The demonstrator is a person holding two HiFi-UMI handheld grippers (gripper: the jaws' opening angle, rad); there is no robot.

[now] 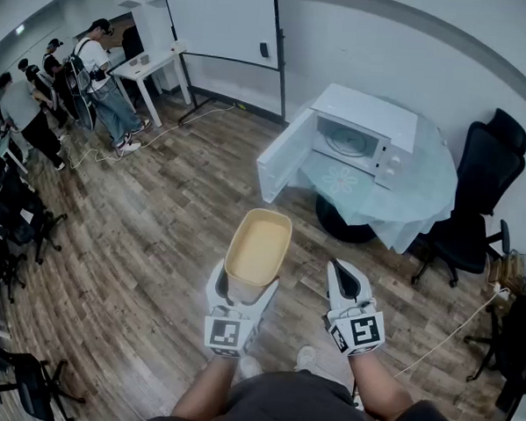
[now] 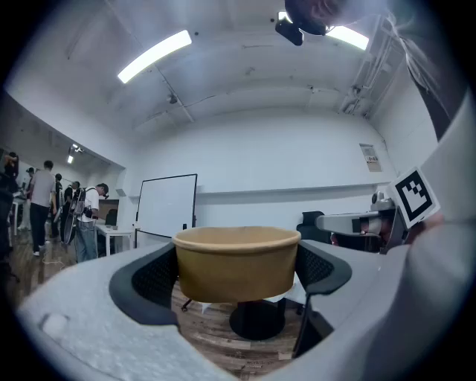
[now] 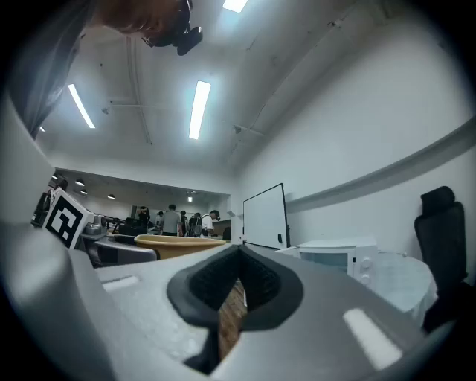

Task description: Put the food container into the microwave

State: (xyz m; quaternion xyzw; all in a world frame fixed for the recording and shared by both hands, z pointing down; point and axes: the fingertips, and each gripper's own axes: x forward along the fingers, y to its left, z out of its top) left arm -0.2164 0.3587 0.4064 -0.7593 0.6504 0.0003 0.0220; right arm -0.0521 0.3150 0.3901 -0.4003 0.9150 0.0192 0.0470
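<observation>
Two grippers, both held about level. The left gripper [image 1: 243,294] is clamped wide on the side walls of the tan paper food container [image 1: 258,245], which it carries upright. The right gripper [image 3: 236,286] has its jaws together on nothing. The white microwave [image 1: 362,136] sits well apart on a cloth-covered round table [image 1: 427,183], with its door [image 1: 283,158] swung open.

Risks: the soft paper walls may buckle or slip in a side-only grip, and the rim could clip the door edge on entry.
</observation>
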